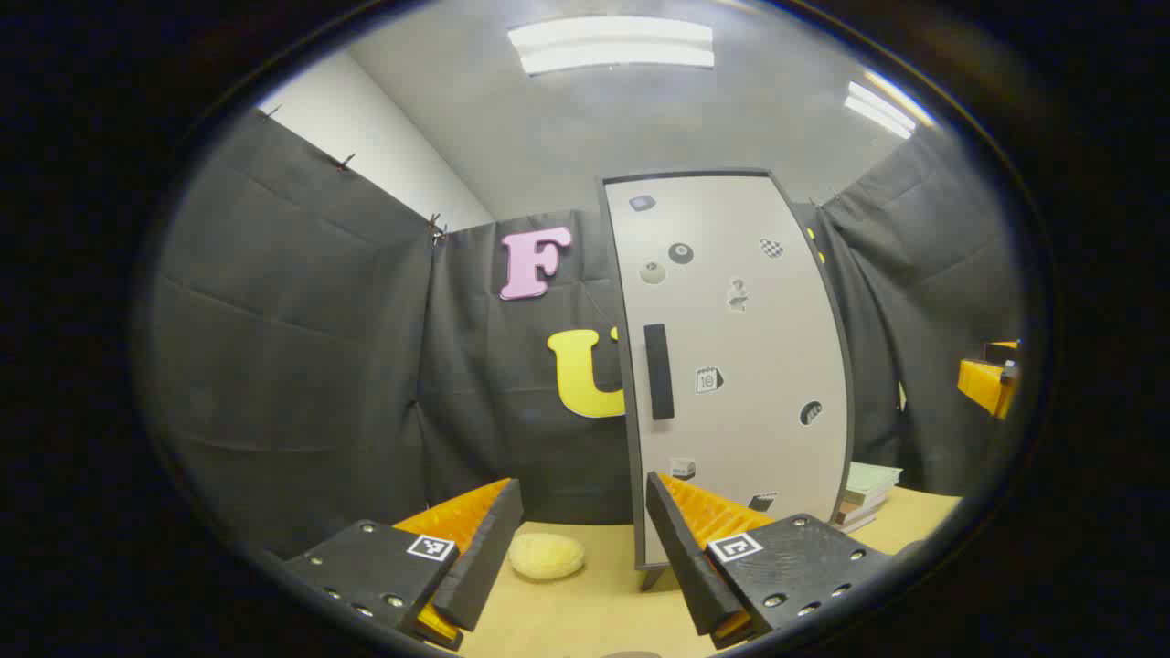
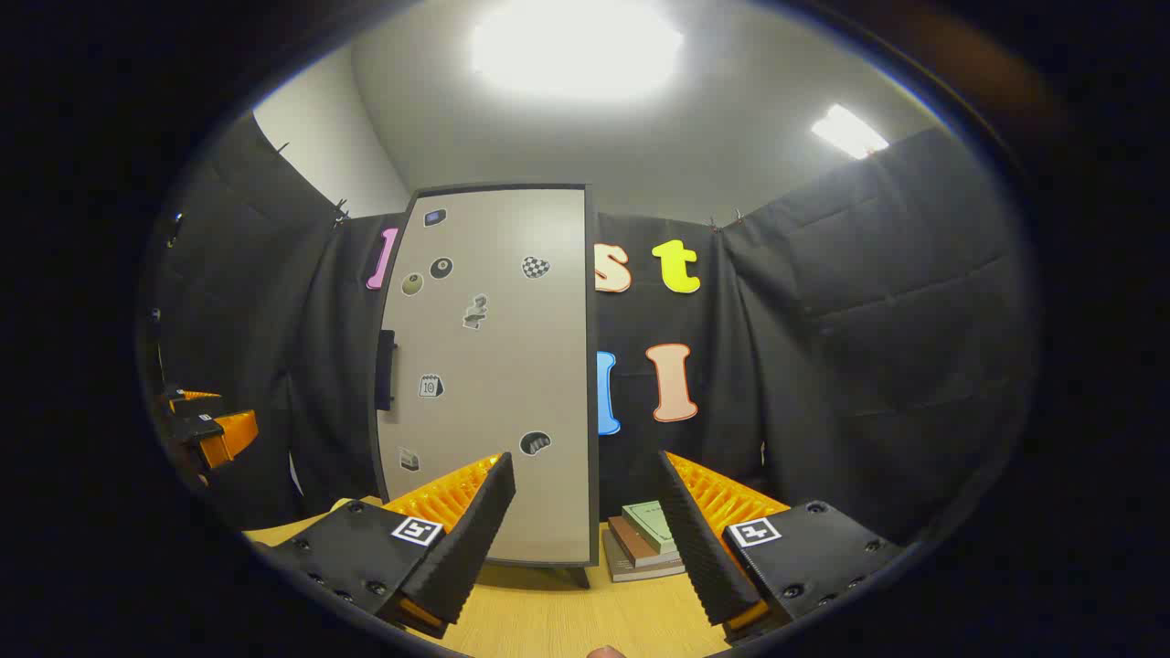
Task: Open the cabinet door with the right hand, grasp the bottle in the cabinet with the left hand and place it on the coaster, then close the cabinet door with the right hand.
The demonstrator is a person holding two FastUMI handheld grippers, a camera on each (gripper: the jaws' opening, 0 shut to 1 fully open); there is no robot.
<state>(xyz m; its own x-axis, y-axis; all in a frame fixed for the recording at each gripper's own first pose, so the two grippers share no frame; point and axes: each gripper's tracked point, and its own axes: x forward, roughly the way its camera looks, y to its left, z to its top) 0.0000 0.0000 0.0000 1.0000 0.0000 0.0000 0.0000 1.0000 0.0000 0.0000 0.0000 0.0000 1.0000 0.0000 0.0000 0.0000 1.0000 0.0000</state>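
Note:
A tall grey cabinet (image 1: 731, 366) stands on the wooden table (image 1: 585, 612), its door shut, with a dark vertical handle (image 1: 658, 371) near the door's left edge and several stickers on it. In the left gripper view my left gripper (image 1: 585, 548) is open, held in front of the cabinet's lower left corner, nothing between its fingers. A round pale yellow coaster (image 1: 547, 556) lies on the table just beyond it. In the right gripper view the cabinet (image 2: 494, 384) and its handle (image 2: 386, 369) stand ahead and to the left, and my right gripper (image 2: 585, 539) is open and holds nothing. The bottle is hidden.
A small stack of books (image 2: 644, 541) lies on the table right of the cabinet, also books (image 1: 864, 493) in the left gripper view. The other gripper (image 1: 992, 379) shows at the far right there, and the other gripper (image 2: 206, 425) at the far left in the right gripper view.

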